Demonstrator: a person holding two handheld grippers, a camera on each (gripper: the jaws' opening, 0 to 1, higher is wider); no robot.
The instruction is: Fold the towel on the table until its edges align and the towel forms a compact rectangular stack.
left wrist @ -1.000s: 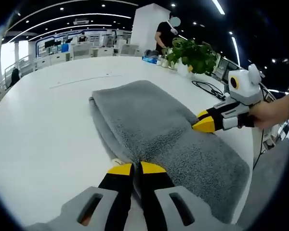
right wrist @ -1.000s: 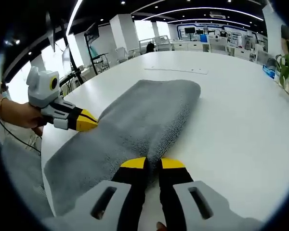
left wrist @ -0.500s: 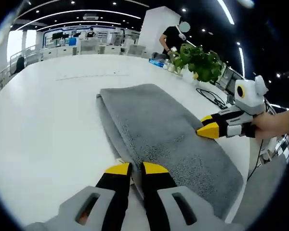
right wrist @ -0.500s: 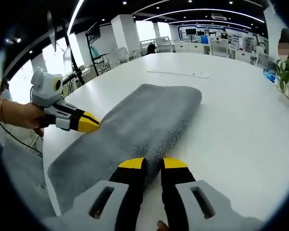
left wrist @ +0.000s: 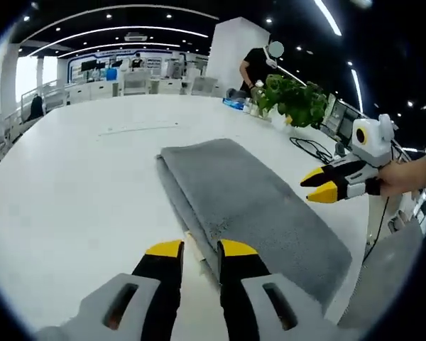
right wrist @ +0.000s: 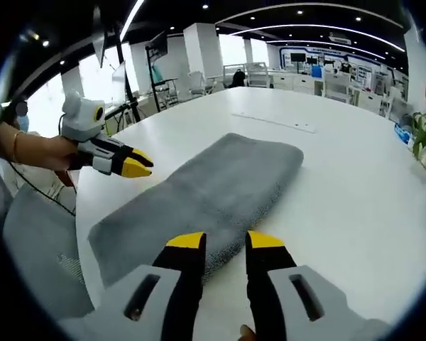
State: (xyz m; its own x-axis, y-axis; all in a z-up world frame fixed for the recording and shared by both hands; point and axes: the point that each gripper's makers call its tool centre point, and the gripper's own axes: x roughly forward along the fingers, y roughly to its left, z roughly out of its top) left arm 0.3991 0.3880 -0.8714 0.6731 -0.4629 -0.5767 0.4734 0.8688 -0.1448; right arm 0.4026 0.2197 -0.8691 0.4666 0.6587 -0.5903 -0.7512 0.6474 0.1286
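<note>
Left gripper view: my left claw is spread, empty, at one long edge of the grey towel; the right claw, parted, hovers opposite over the white desk.

**Room and surroundings: open-plan office, dark ceiling**

Large white table, glossy, rounded edge. Dark ceiling with curved light strips and small spotlights. White square pillar at the far side, a person in black standing beside it. Leafy green plant on the table's far right; black cable lying near it. Bright windows and rows of desks in the distance. Grey chair near the table's edge.
</note>
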